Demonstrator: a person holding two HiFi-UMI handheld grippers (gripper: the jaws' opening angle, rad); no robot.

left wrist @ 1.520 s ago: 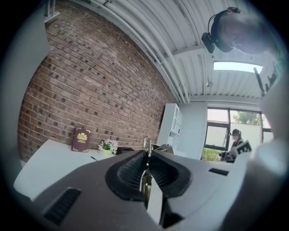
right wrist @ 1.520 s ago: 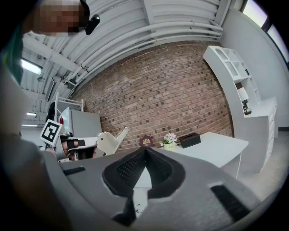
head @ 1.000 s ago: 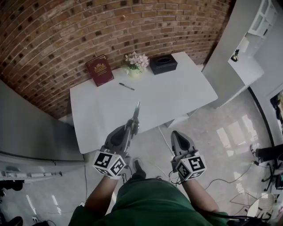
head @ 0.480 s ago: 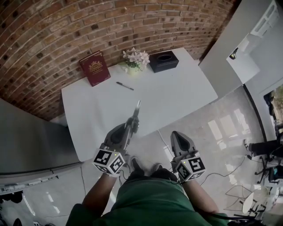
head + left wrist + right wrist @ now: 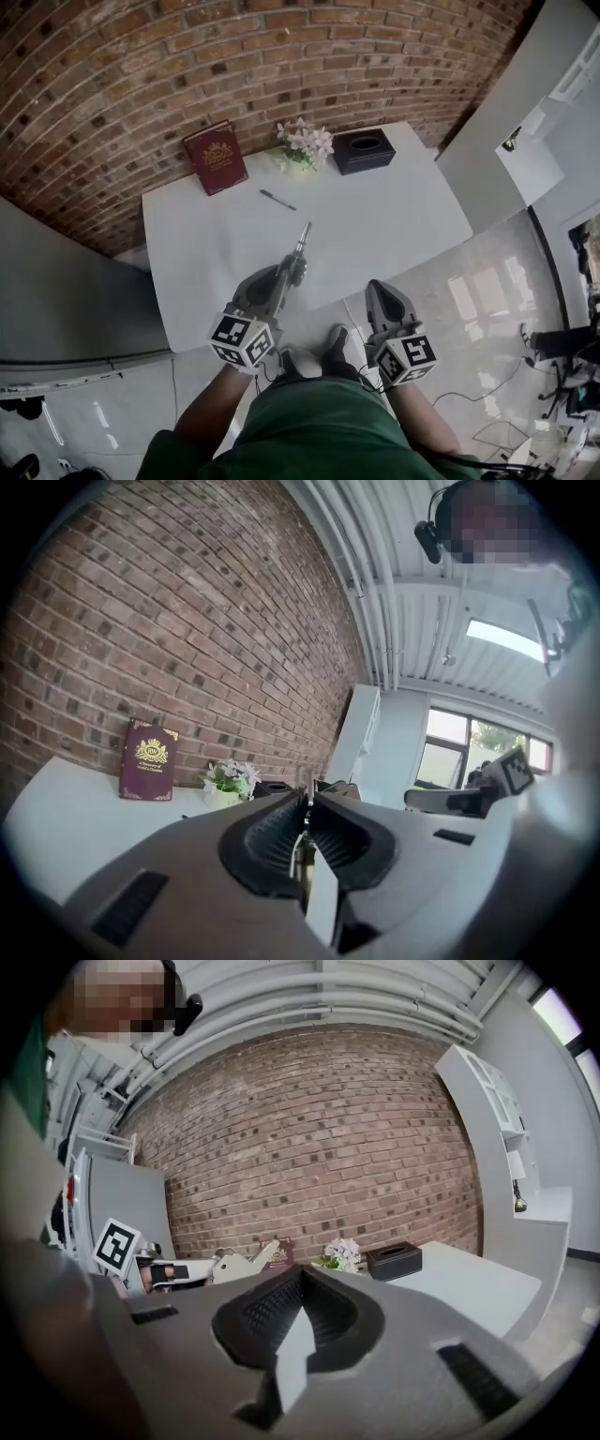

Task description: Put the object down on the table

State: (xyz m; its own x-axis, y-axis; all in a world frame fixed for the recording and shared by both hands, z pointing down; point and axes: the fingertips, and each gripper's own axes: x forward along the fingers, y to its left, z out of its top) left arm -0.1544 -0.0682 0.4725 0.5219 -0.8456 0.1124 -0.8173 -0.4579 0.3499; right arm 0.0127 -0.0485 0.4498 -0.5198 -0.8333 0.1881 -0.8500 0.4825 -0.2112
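My left gripper [image 5: 297, 269] [image 5: 307, 803] is shut on a slim grey rod-like object [image 5: 303, 240], whose tip sticks out past the jaws toward the brick wall. In the head view it hangs over the front part of the white table [image 5: 403, 220]. In the left gripper view only a thin sliver of the object [image 5: 308, 782] shows between the pads. My right gripper [image 5: 377, 291] [image 5: 300, 1274] is shut with nothing in it, to the right, over the floor in front of the table's front edge.
At the table's back stand a red book [image 5: 216, 157], a small pot of flowers [image 5: 305, 145] and a black tissue box [image 5: 364, 150]. A pen [image 5: 277, 200] lies mid-table. A grey cabinet [image 5: 56, 281] flanks the left, a white shelf unit [image 5: 525, 103] the right.
The table has come nearer beneath the grippers, so the held object now reaches farther over its top. Both grippers stay shut.
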